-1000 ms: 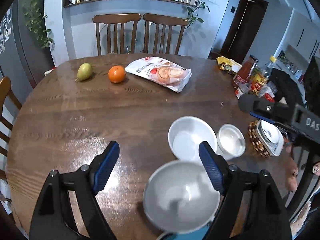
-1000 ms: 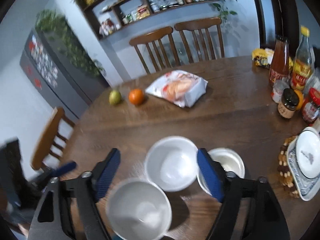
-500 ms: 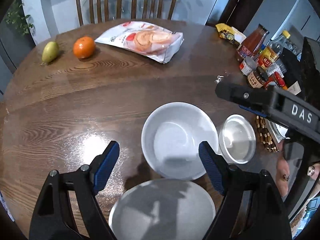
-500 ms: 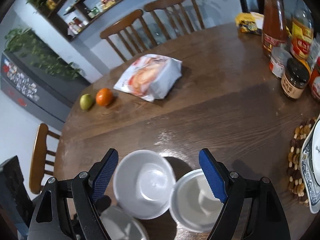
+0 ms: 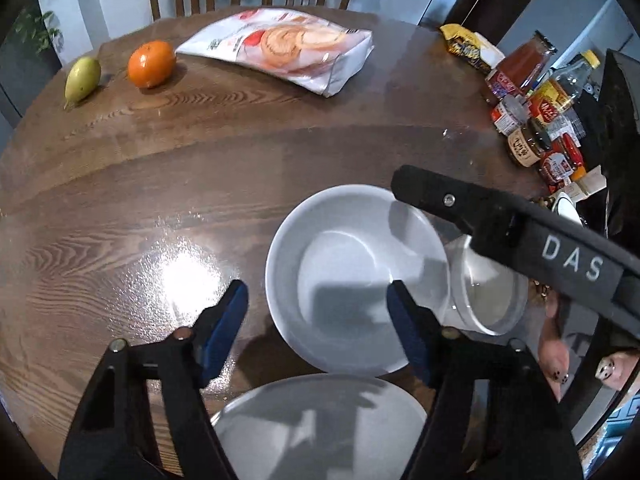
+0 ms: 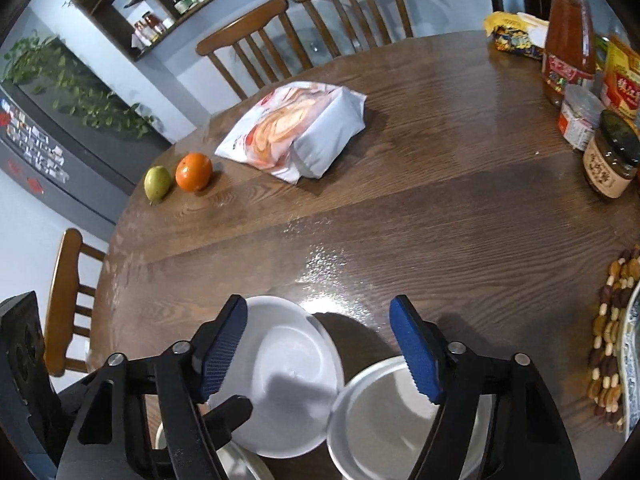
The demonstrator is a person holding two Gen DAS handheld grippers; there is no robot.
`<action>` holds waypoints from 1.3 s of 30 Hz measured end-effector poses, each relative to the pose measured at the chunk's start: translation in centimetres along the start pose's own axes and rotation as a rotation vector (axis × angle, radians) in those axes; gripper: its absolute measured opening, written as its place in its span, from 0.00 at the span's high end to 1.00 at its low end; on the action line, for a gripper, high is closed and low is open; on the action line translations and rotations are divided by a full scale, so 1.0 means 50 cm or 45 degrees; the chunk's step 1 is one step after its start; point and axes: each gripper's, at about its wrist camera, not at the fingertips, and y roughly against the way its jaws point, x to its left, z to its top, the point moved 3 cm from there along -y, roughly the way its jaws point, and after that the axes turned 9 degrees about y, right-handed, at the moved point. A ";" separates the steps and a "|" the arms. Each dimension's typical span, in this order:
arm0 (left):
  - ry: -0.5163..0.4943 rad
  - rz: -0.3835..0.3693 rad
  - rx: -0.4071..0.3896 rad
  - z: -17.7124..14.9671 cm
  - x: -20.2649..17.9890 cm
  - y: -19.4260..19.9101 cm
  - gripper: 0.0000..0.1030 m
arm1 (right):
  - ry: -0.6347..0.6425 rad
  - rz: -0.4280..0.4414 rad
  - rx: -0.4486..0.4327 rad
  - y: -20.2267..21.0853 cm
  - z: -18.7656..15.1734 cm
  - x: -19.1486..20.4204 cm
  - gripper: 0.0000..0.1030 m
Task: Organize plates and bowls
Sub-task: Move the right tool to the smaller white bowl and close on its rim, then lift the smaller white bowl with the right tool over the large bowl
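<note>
Jaws on both grippers are closing, about half wide, and neither pair presses on anything.

Left gripper (image 5: 318,322) hangs over the near rim of the large white bowl (image 5: 352,276); that rim sits between its blue pads (image 5: 406,334) with no contact visible. A second white bowl (image 5: 320,428) lies at the bottom of the left wrist view, near the camera, between the finger frames.

Right gripper (image 6: 318,346) hangs over the gap between the same large bowl (image 6: 284,380) and a smaller metallic-looking bowl (image 6: 384,412). Right pad overlaps the small bowl's rim in the picture; touching or above it, cannot tell. The two bowls sit just beside each other on the brown wooden surface (image 6: 440,220).

Far side of the surface: snack bag (image 6: 296,128), orange (image 6: 194,172), pear (image 6: 157,183). Right edge: sauce bottle (image 6: 568,36) and jars (image 6: 612,156), then a beaded trivet (image 6: 608,340) carrying a patterned dish.
</note>
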 end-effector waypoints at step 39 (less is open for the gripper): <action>0.092 -0.006 -0.155 0.007 0.016 0.073 0.58 | 0.118 0.059 -0.128 0.040 0.011 0.082 0.49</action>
